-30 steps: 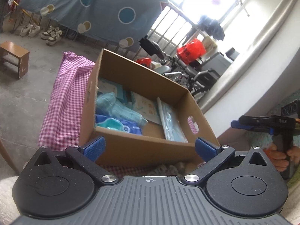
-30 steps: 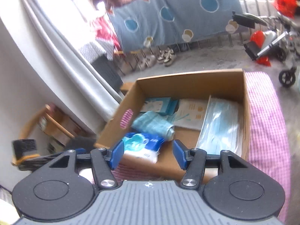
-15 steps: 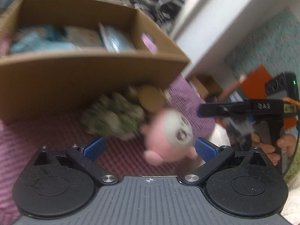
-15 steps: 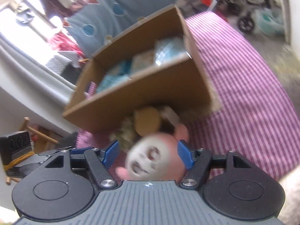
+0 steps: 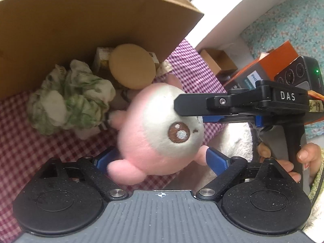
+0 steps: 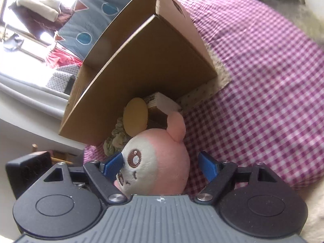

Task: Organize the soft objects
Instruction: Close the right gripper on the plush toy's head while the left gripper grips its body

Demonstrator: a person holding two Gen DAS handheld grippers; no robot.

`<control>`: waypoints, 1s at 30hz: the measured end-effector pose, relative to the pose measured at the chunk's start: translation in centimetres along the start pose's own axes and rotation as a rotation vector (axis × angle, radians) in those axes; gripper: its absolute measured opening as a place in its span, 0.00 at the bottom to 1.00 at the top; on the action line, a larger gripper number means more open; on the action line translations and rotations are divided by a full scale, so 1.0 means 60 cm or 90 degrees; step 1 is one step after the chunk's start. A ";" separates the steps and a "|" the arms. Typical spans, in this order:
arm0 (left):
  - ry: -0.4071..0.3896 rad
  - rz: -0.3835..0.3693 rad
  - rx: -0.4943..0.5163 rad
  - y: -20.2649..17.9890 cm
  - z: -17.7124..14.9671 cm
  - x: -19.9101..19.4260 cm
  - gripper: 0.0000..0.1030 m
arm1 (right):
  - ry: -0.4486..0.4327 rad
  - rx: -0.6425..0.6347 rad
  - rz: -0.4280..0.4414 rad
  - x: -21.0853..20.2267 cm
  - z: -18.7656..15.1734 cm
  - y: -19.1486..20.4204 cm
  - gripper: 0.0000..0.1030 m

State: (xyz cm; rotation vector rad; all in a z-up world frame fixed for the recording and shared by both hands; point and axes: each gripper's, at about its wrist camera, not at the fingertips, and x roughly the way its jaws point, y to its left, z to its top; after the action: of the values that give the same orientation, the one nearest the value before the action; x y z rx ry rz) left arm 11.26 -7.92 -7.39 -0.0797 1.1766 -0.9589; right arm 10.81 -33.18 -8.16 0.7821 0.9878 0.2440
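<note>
Both grippers straddle one round pink-and-white plush toy point(image 5: 162, 133) lying on the purple checked cloth point(image 6: 263, 81) before the brown cardboard box point(image 5: 81, 24). Left gripper point(image 5: 160, 159), jaws just narrowing, and right gripper point(image 6: 162, 165), jaws just widening, stand unclamped around it.

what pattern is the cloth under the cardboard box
The cloth under the brown cardboard box is pink-and-white gingham check, clearest in the right wrist view.

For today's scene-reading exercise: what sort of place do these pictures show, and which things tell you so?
Probably a lived-in home. A checked cloth covers a soft surface, a patterned blanket hangs by a bright window, and a cardboard box sits beside a pink plush toy.
</note>
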 end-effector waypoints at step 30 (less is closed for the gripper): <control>0.005 -0.088 -0.032 -0.012 -0.017 -0.018 0.86 | -0.003 0.121 0.005 -0.070 -0.058 -0.016 0.74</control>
State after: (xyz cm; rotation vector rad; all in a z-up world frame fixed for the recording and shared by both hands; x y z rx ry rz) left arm 9.98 -7.22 -6.67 -0.1997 1.2144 -1.0525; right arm 5.47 -34.35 -7.14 0.9597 1.0141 0.1558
